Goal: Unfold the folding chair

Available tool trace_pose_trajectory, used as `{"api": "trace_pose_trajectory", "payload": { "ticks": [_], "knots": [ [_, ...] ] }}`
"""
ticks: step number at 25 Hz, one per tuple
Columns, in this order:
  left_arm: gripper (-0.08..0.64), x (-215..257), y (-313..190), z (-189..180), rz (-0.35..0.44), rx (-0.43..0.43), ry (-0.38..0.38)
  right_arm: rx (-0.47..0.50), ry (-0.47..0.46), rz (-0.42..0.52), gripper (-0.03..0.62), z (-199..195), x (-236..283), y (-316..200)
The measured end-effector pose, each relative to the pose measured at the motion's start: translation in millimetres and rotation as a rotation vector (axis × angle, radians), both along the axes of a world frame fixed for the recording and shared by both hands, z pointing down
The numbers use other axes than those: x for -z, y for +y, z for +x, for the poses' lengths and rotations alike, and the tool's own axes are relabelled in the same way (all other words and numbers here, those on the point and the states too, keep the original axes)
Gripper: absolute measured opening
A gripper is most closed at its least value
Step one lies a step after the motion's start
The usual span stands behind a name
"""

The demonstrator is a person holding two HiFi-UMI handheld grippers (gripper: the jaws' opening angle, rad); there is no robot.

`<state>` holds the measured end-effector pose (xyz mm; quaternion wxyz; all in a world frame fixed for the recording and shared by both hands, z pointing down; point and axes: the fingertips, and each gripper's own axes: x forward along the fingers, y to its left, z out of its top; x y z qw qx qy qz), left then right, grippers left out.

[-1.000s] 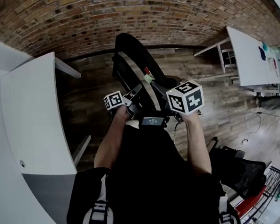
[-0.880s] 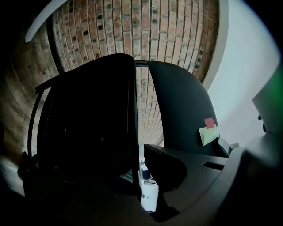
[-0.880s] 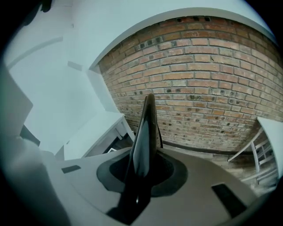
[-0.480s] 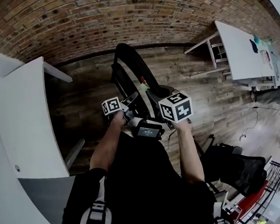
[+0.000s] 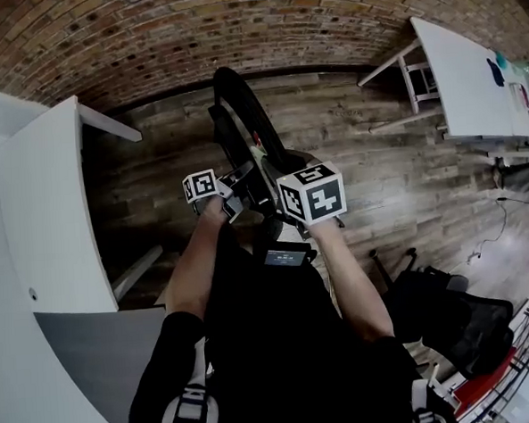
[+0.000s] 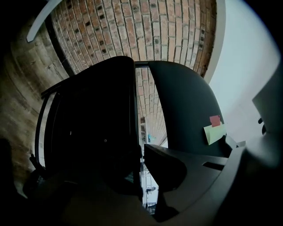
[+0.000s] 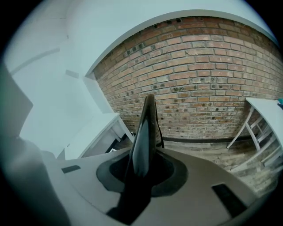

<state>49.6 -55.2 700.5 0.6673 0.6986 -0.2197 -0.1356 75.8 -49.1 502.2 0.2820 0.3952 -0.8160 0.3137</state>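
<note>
The black folding chair [image 5: 239, 118] stands folded on the wood floor in front of me. In the head view my left gripper [image 5: 230, 190] and right gripper [image 5: 278, 207] both sit at its near top edge. In the left gripper view the dark seat panel [image 6: 97, 132] runs down into my left gripper [image 6: 142, 185], whose jaws are almost together on its edge; darkness hides the pads. The curved backrest [image 6: 190, 110] with two sticky notes [image 6: 214, 131] rises at the right. My right gripper [image 7: 140, 178] is shut on a thin glossy black chair edge [image 7: 143, 137] that stands up between its jaws.
A white table [image 5: 50, 219] runs along the left, close to the chair. Another white table [image 5: 471, 77] stands at the back right. A brick wall [image 5: 235, 29] closes the far side. A black bag [image 5: 458, 315] lies on the floor at the lower right.
Both grippers have drawn back toward my body and a little lower, and the chair's top has come along with them. Neither grip has changed.
</note>
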Motion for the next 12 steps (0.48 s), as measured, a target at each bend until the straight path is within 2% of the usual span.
{"api": "trace_pose_trajectory", "payload": {
  "ticks": [12],
  "knots": [
    [0.035,-9.7,5.3,-32.5,-0.019,-0.233,-0.068,-0.272,-0.036,-0.033,0.080,-22.4,-11.5,6.6]
  ]
}}
